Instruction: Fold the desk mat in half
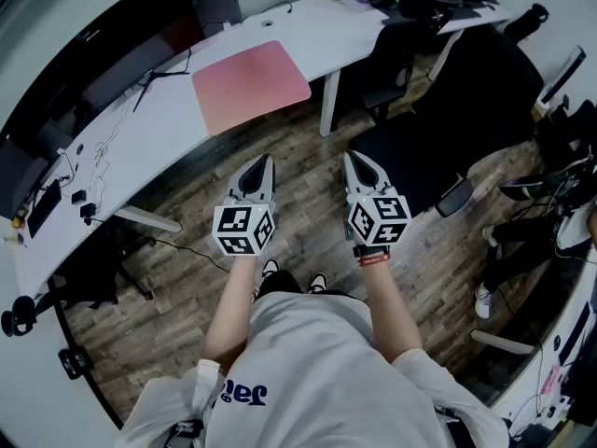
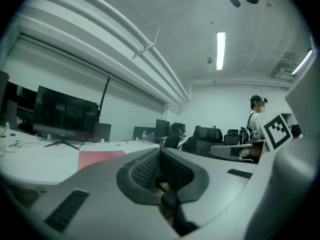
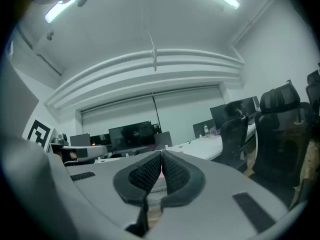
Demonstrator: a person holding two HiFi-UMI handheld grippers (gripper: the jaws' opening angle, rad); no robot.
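A pink desk mat (image 1: 250, 84) lies flat and unfolded on the white desk (image 1: 140, 138), near the desk's front edge. In the left gripper view the desk mat (image 2: 100, 157) shows as a pink strip beyond the jaws. My left gripper (image 1: 268, 160) and right gripper (image 1: 349, 157) hang side by side over the wooden floor, well short of the desk, both pointing toward it. Both are shut with nothing between their pads. The left gripper (image 2: 160, 151) and right gripper (image 3: 161, 155) each show jaws pressed together.
A monitor (image 1: 131, 63) and cables stand behind the mat. A black office chair (image 1: 438, 138) sits right of the grippers, and a desk leg (image 1: 328, 101) stands just ahead of them. A person (image 2: 257, 116) stands far off.
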